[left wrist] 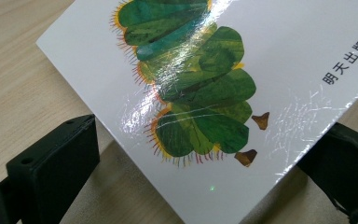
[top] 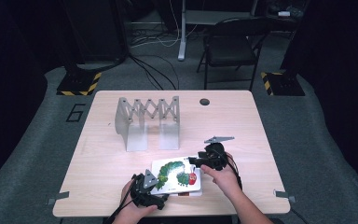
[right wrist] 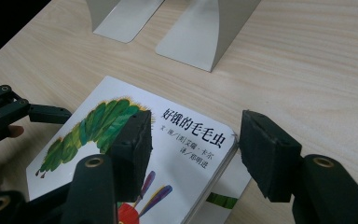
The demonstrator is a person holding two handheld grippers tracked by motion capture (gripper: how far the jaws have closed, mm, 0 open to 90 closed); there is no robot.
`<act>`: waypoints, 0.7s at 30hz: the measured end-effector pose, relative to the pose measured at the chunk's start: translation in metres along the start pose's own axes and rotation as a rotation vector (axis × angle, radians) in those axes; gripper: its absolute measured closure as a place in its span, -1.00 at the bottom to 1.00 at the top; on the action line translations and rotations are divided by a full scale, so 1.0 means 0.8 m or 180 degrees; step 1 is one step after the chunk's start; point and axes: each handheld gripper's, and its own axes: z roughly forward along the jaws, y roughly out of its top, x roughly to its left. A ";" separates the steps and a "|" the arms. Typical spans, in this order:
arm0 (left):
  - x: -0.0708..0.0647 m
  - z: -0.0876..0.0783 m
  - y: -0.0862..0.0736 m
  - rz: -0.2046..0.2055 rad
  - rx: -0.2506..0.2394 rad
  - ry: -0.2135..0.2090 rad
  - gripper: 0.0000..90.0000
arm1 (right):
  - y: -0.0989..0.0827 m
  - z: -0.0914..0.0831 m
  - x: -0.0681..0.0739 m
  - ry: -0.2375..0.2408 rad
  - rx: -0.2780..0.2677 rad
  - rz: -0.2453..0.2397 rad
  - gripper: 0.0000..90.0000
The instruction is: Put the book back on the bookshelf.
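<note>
1. The caterpillar picture book [top: 176, 175] lies flat at the near edge of the worktop [top: 242, 121], in front of the metal book rack [top: 148, 122].
2. Left tongs [top: 161, 196] straddle its near left corner, jaws apart, one below the cover, not clamping.
3. Right tongs [right wrist: 193, 149] frame the book's far right corner, released, pads clear.

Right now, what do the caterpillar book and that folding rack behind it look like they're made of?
Caterpillar book: apparently board or thick paper with a glossy film; glare streaks and fine scratches cross the white cover.
Folding rack: probably painted or brushed metal; thin grey plates with a matte sheen, joined by a riveted scissor lattice.
Table: pale wood-grain, likely laminate.
</note>
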 end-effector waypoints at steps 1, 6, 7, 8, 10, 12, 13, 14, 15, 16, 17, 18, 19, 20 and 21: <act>-0.001 -0.001 0.000 -0.0008 0.0012 0.0017 -1.00 | -0.001 0.001 -0.002 0.0009 0.0007 -0.0016 -0.01; -0.002 -0.003 0.000 0.0069 -0.0008 0.0064 -0.98 | -0.002 0.006 -0.007 0.0016 0.0067 0.0034 0.00; -0.003 -0.004 0.000 0.0110 -0.0005 0.0096 -0.97 | -0.003 0.007 -0.007 0.0022 0.0080 0.0033 0.00; -0.003 -0.005 0.000 0.0137 -0.0016 0.0080 -0.95 | -0.003 0.008 -0.008 0.0025 0.0084 0.0033 0.00; -0.006 -0.006 0.001 0.0208 -0.0027 0.0114 -0.92 | -0.003 0.008 -0.008 0.0017 0.0088 0.0032 0.00; -0.008 -0.007 0.001 0.0264 -0.0050 0.0141 -0.89 | -0.003 0.008 -0.007 0.0017 0.0085 0.0031 0.00; -0.009 -0.008 0.001 0.0281 -0.0044 0.0136 -0.89 | -0.003 0.008 -0.007 0.0019 0.0083 0.0027 0.00; -0.009 -0.008 0.001 0.0292 -0.0048 0.0135 -0.88 | -0.003 0.008 -0.007 0.0019 0.0085 0.0026 0.00; -0.010 -0.008 0.001 0.0321 -0.0060 0.0171 -0.87 | -0.003 0.008 -0.007 0.0017 0.0079 0.0034 0.00; -0.010 -0.009 0.001 0.0347 -0.0060 0.0155 -0.86 | -0.003 0.008 -0.007 0.0016 0.0079 0.0026 0.00; -0.012 -0.010 0.001 0.0393 -0.0058 0.0181 -0.86 | -0.004 0.009 -0.008 0.0018 0.0085 0.0018 0.00; -0.013 -0.010 0.001 0.0425 -0.0083 0.0188 -0.84 | -0.004 0.009 -0.008 0.0021 0.0088 0.0021 0.00; -0.015 -0.010 0.001 0.0464 -0.0099 0.0243 -0.83 | -0.004 0.010 -0.010 0.0027 0.0072 -0.0007 0.00; -0.015 -0.010 0.001 0.0465 -0.0101 0.0217 -0.82 | -0.005 0.009 -0.009 0.0031 0.0110 0.0047 0.00; -0.016 -0.009 0.001 0.0461 -0.0124 0.0233 -0.82 | -0.005 0.010 -0.009 0.0033 0.0104 0.0039 0.00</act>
